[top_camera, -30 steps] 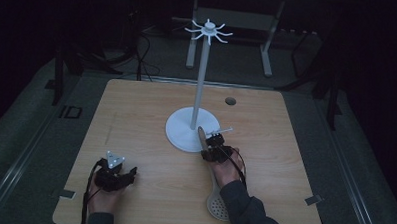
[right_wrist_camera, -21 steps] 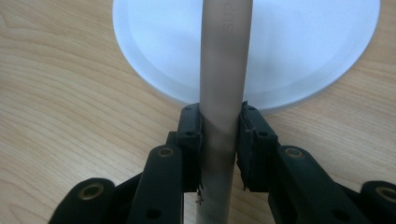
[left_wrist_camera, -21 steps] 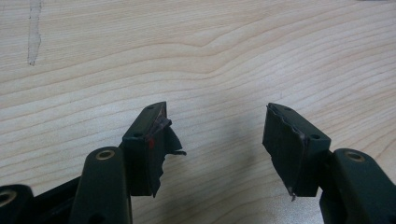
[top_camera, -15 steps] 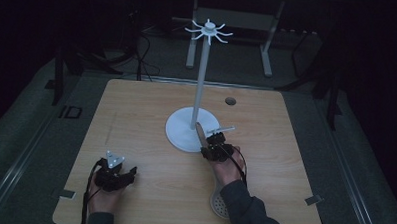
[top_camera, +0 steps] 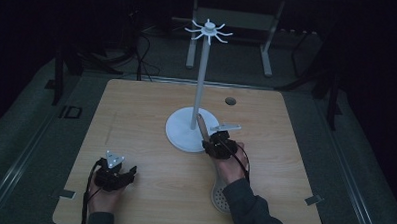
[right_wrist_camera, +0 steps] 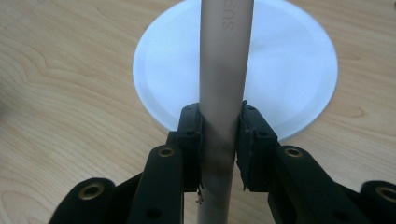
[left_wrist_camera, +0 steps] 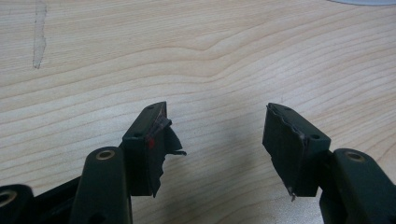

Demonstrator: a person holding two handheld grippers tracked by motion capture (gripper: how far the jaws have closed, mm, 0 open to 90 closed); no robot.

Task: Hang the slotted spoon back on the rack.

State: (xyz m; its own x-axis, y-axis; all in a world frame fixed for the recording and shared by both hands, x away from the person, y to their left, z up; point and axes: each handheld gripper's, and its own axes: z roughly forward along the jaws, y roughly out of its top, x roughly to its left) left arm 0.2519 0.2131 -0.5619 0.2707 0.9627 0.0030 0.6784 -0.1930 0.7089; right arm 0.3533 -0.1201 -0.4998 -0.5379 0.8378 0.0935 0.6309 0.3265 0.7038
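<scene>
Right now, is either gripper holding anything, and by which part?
The right gripper clamps a skimmer spoon by its beige handle, partway along. The left gripper holds nothing.

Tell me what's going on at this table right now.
A person works at a wooden table with a gripper in each hand. The right gripper is shut on the handle of a slotted skimmer spoon, its perforated head near the person's forearm and the handle tip pointing toward a white hook stand. The left gripper sits open over bare wood, holding nothing.
</scene>
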